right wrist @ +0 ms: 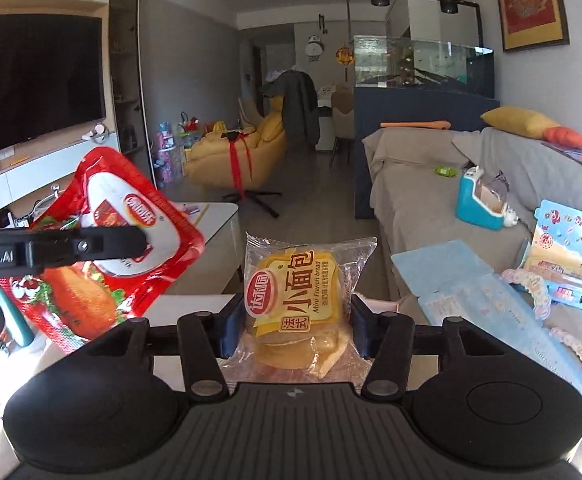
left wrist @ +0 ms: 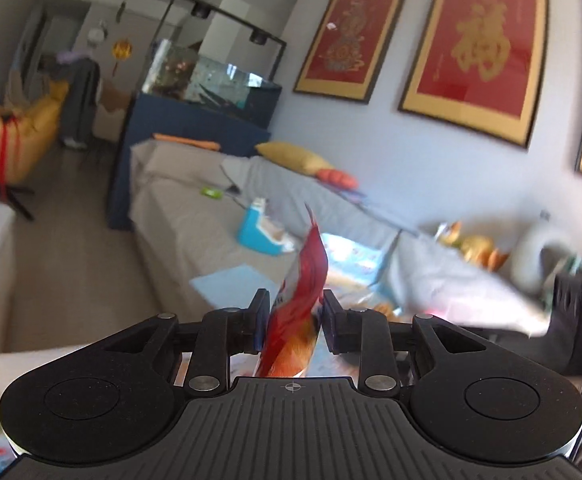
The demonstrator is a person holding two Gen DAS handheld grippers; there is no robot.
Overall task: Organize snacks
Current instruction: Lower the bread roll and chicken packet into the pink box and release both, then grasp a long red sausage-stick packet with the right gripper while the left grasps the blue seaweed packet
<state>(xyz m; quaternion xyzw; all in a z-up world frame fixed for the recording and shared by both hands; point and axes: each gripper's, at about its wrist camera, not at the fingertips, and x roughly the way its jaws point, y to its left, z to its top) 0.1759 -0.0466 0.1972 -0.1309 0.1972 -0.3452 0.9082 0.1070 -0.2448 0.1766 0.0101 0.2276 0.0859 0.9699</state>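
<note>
Already aloft, the left gripper (left wrist: 293,316) pinched the red snack packet (left wrist: 297,312) edge-on, the right gripper (right wrist: 294,322) clamped the mini bread pack (right wrist: 299,304); slick film could have slipped free, or the squeeze crushed the bread

Two snack packets were counted: one red snack pouch (right wrist: 107,240), also seen edge-on (left wrist: 299,308), and one clear-wrapped mini bread packet (right wrist: 299,300). Two grippers were seen, the left gripper (left wrist: 293,320) and the right gripper (right wrist: 295,328), one packet being clamped in each. One fish tank (right wrist: 423,64) was counted, one television (right wrist: 31,84), one yellow armchair (right wrist: 243,152) and one grey-covered sofa (right wrist: 411,184). Three red framed hangings (left wrist: 475,48) were counted on the wall in the left view. One yellow cushion (right wrist: 519,120) and one teal toy box (right wrist: 479,200) were counted on the sofa.
</note>
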